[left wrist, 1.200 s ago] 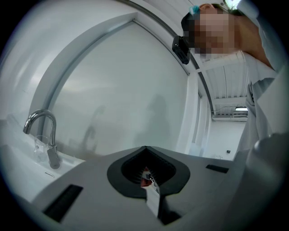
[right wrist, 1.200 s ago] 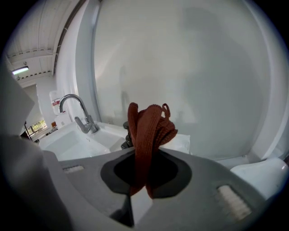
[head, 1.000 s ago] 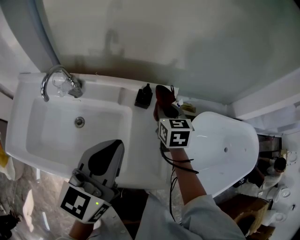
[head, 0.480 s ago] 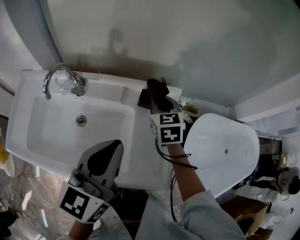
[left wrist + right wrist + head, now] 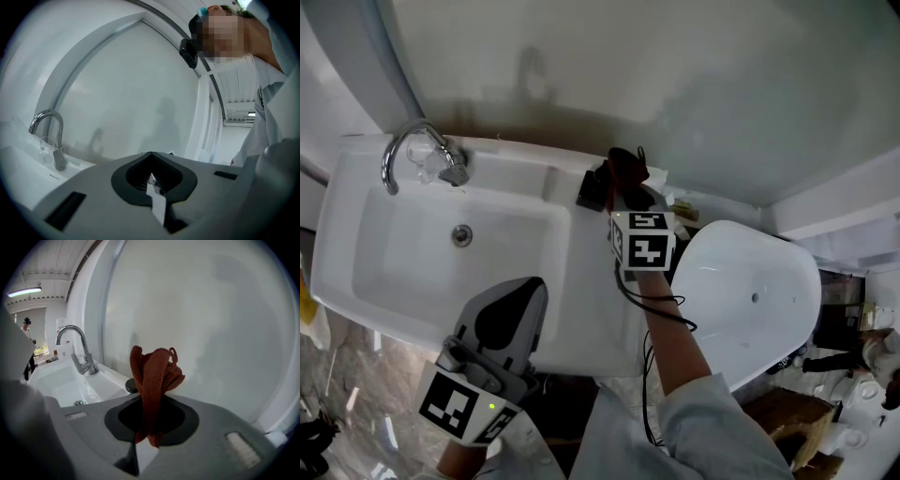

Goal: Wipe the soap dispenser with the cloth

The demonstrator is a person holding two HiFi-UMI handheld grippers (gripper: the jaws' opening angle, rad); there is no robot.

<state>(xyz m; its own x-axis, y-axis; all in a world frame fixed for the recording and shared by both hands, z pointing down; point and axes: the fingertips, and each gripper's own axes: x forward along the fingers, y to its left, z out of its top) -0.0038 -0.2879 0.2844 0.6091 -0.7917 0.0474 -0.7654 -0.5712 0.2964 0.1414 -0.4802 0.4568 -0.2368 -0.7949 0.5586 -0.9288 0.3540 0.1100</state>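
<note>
Rust-red cloth (image 5: 154, 373) clamped in right gripper (image 5: 146, 427), held just right of black dispenser (image 5: 590, 191) at far sink (image 5: 581, 281) edge. Left gripper (image 5: 152, 182) clenched, empty, near side, left.

I count two grippers: the left gripper (image 5: 525, 292) at the lower left of the head view, and the right gripper (image 5: 626, 195) just above the middle. Each carries one marker cube, so two in all, one cube (image 5: 464, 405) at the bottom left and the other cube (image 5: 642, 242) at the centre. There is one cloth (image 5: 628, 169), rust-red, above the centre. One black soap dispenser (image 5: 592, 190) stands just left of it. One white basin (image 5: 356, 234) fills the left half, with one tap (image 5: 417, 155) at the upper left and one drain (image 5: 462, 234). One white oval fixture (image 5: 741, 300) sits at the right.
</note>
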